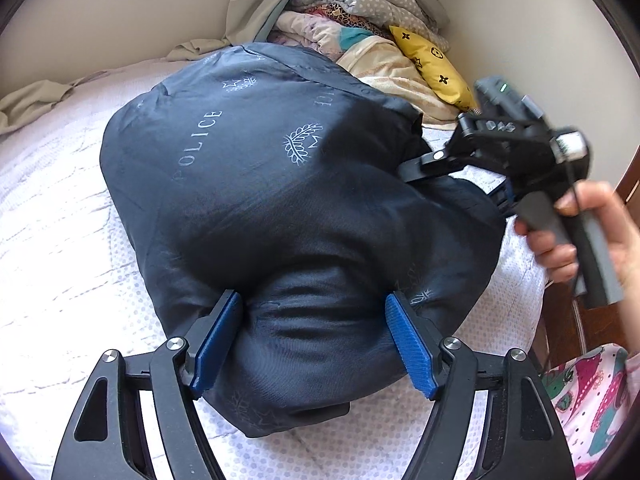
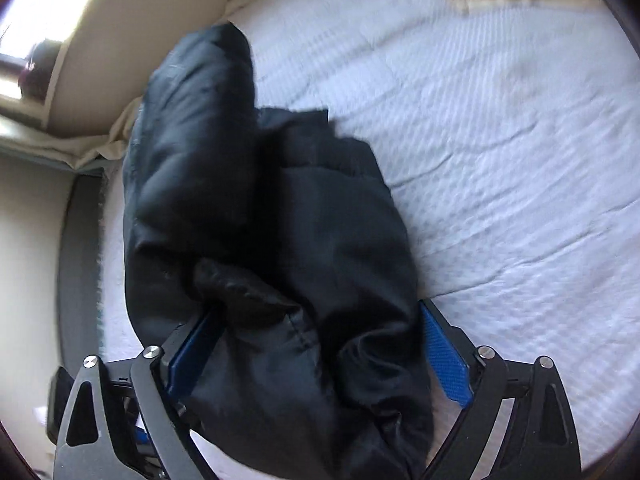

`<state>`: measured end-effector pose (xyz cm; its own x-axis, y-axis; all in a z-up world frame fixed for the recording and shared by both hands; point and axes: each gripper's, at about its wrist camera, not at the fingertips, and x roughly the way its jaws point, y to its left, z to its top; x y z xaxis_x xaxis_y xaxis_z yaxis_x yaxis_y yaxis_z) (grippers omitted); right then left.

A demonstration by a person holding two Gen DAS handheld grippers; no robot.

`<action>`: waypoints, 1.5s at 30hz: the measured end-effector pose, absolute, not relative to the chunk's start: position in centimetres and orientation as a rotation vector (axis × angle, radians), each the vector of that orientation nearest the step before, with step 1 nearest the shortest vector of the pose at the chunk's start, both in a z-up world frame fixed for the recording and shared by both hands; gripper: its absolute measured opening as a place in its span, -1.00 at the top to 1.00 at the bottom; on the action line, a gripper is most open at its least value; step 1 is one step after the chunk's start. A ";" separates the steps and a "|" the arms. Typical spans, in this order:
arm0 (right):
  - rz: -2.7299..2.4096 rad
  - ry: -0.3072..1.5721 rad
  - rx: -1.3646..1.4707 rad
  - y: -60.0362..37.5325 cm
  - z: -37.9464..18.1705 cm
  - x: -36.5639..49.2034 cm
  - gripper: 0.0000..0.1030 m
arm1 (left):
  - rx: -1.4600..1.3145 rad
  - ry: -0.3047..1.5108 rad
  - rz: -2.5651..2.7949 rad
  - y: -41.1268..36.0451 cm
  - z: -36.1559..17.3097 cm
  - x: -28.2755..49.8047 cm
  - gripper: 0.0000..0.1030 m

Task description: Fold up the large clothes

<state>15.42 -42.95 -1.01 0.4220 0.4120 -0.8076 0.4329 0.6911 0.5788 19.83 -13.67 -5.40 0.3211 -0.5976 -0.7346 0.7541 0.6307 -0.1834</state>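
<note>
Pads first: blue ribbed pads (image 1: pixel 412 344) of left gripper (image 1: pixel 314 296), set wide yet squeezing a fat bump of the puffy dark blue jacket with pale POLICE letters (image 1: pixel 256 152). Slippery, air-filled cloth, so likely to pop out of that squeeze and spring flat again. Same jacket lying bunched in the middle of the white bumpy bed cover (image 1: pixel 60 220), folded over but not neat. Right gripper (image 2: pixel 320 308) wide too, with dark cloth between its sides; cannot tell if truly pinching or only touching. Blurry view there, so maybe moving fast, and a fast tug could drag the whole bundle crooked. Right hand (image 1: pixel 580 236) close to the bed edge, so a hard pull might slide the jacket off. Farther back, yellow cushion with black marks (image 1: pixel 434 64) and heap of soft blankets (image 1: pixel 360 4), near enough to snag a flung sleeve.
</note>
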 end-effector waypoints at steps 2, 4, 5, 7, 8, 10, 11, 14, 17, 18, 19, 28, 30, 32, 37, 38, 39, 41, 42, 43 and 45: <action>0.048 1.157 0.944 -43.1 -3.1 15.5 -0.88 | 0.197 0.872 -0.897 -13.6 -5.4 20.0 -0.52; 0.085 1.118 0.989 -43.2 -4.3 15.3 -0.89 | 0.186 0.874 -0.898 -13.5 -5.3 20.0 -0.57; 0.102 1.098 0.984 -43.1 -4.5 15.2 -0.89 | 0.180 0.876 -0.898 -13.5 -5.2 20.1 -0.59; 0.119 1.101 0.973 -42.9 -4.5 15.5 -0.81 | 0.167 0.881 -0.897 -13.3 -4.7 20.2 -0.68; 0.130 1.103 0.968 -42.7 -4.6 15.7 -0.75 | 0.164 0.885 -0.895 -13.1 -4.5 20.2 -0.70; 0.144 1.103 0.954 -42.2 -4.7 15.9 -0.74 | 0.137 0.903 -0.890 -12.4 -3.6 20.7 -0.72; 0.144 1.103 0.946 -42.1 -4.8 16.0 -0.74 | 0.108 0.908 -0.878 -11.6 -3.0 21.1 -0.74; 0.147 1.106 0.946 -42.0 -4.8 15.9 -0.72 | -0.026 0.900 -0.835 -8.5 -1.2 22.9 -0.99; 0.150 1.110 0.951 -41.9 -5.0 16.0 -0.71 | -0.159 0.948 -0.803 -5.5 -0.5 26.3 -0.99; 0.150 1.112 0.950 -41.9 -5.0 16.0 -0.71 | -0.185 0.984 -0.792 -5.0 -0.8 27.6 -0.99; 0.150 1.113 0.949 -41.9 -5.0 16.1 -0.70 | -0.200 1.016 -0.792 -4.8 -1.2 28.5 -0.99; 0.162 1.114 0.953 -42.3 -5.1 17.8 -0.71 | -0.277 1.256 -0.884 -7.1 -7.1 31.5 -0.99; 0.167 1.113 0.954 -42.4 -5.1 18.0 -0.71 | -0.335 1.269 -0.911 -7.5 -7.6 32.0 -0.99; 0.176 1.111 0.957 -42.3 -4.9 17.8 -0.71 | -0.367 1.268 -0.919 -7.7 -7.7 32.6 -0.99; 0.189 1.102 0.962 -42.9 -5.1 17.8 -0.71 | -0.521 1.240 -0.919 -7.6 -8.8 35.1 -0.99; 0.194 1.097 0.963 -42.9 -5.1 18.0 -0.71 | -0.549 1.241 -0.921 -7.6 -9.3 35.1 -0.99; 0.199 1.095 0.964 -43.0 -5.4 17.9 -0.71 | -0.558 1.234 -0.925 -7.7 -9.5 35.0 -1.00; 0.220 1.089 0.969 -42.8 -5.4 18.1 -0.67 | -0.535 1.208 -0.942 -8.1 -9.4 34.5 -1.00; 0.239 1.088 0.982 -42.7 -5.6 18.2 -0.60 | -0.516 1.198 -0.953 -8.2 -9.2 34.3 -0.99; 0.258 1.089 1.001 -42.6 -5.7 18.3 -0.58 | -0.501 1.191 -0.961 -8.2 -9.0 34.1 -0.96; 0.277 1.093 1.013 -42.4 -5.9 18.4 -0.46 | -0.491 1.180 -0.969 -8.0 -8.5 34.0 -0.85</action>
